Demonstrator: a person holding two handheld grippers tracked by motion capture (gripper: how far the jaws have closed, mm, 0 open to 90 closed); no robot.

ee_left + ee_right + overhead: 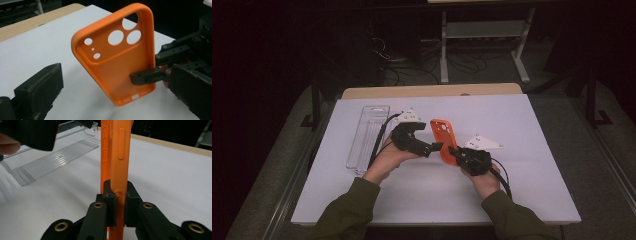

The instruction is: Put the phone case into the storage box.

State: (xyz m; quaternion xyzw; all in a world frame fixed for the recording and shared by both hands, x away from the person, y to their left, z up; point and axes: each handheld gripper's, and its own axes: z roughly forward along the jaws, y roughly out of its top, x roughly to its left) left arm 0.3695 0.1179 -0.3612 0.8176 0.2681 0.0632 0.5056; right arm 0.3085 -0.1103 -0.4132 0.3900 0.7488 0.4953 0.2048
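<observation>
No legible txt — none anywhere.

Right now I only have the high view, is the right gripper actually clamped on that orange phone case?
Observer: Yes. In the right gripper view the right gripper pinches one side wall of the orange phone case.
Operator: Which end is up?
Observer: The camera cutouts; the left gripper view shows the port end down.
Operator: And the left gripper?
Observer: The left gripper is open, its pads clear of the case.
</observation>
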